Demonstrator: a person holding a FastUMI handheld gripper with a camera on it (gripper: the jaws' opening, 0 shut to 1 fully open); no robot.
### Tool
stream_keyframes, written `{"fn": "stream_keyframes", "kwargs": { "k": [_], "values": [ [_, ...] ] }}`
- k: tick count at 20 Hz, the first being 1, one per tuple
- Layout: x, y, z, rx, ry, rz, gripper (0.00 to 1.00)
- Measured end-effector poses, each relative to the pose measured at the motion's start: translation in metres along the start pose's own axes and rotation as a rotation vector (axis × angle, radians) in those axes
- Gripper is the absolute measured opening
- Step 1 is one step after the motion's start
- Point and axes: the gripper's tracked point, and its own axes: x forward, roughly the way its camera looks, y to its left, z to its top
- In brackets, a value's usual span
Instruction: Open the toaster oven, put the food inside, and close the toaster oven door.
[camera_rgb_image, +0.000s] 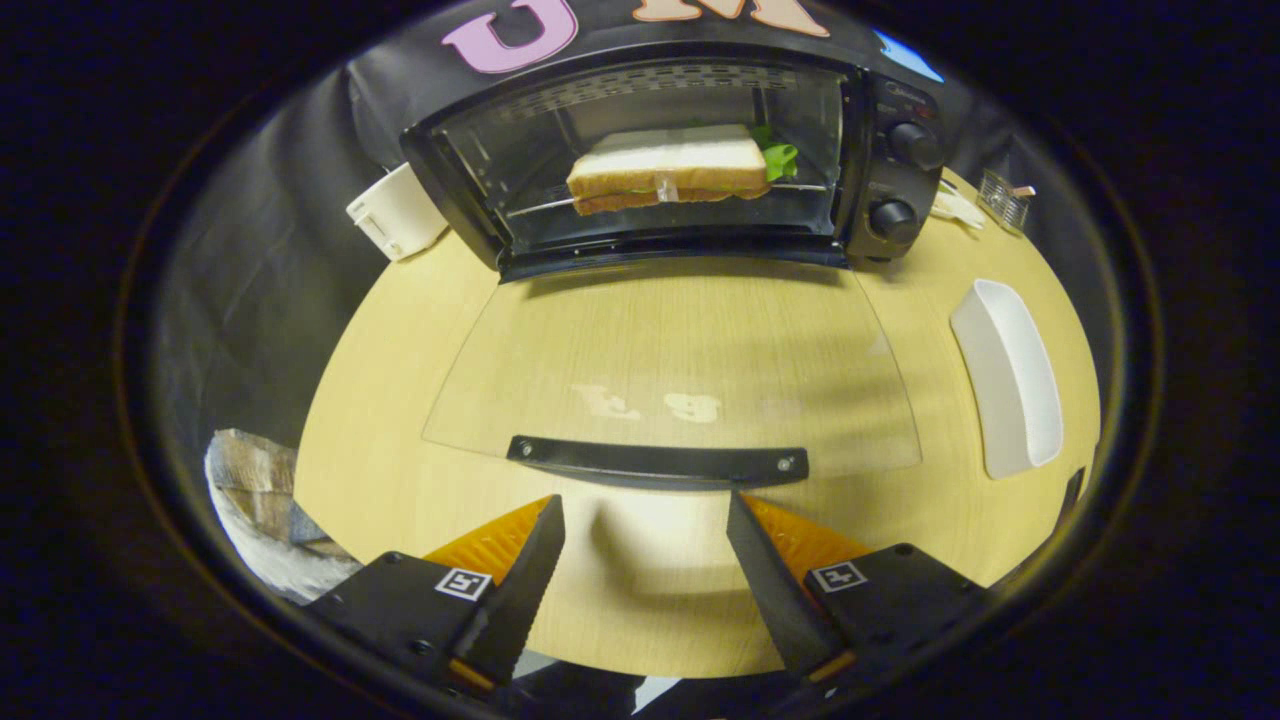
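Pale wood tabletop (420, 420) fills the booth's floor of view, with dark cloth hanging behind it. At the far left stands a small white container (397, 212), just beside the toaster oven (670, 150), whose cavity is open and already holds the sandwich (665, 168) on its rack. Its glass door (670, 370) lies folded flat toward the camera, and the dark door handle (658, 462) runs crosswise, left to right, just ahead of the fingertips. The gripper (645, 530) has its fingers spread wide with nothing between them, straddling the handle's middle. Right of the door rests a white oblong dish (1010, 380). Closing likely means reaching forward under that crosswise bar and lifting.
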Motion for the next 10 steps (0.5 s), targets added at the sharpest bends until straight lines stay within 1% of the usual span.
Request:
{"fn": "stream_keyframes", "kwargs": {
  "k": [1, 2, 5, 8, 10],
  "values": [
    [-0.002, -0.001, 0.006, 0.01, -0.027, -0.007, 1.0],
    [0.0, -0.001, 0.004, 0.016, -0.02, -0.006, 0.99],
    [-0.009, -0.002, 0.015, 0.055, -0.06, 0.004, 0.99],
    [-0.03, 0.002, 0.033, 0.075, -0.114, 0.024, 0.99],
    [-0.05, 0.005, 0.058, 0.082, -0.189, 0.045, 0.99]
  ]
}}
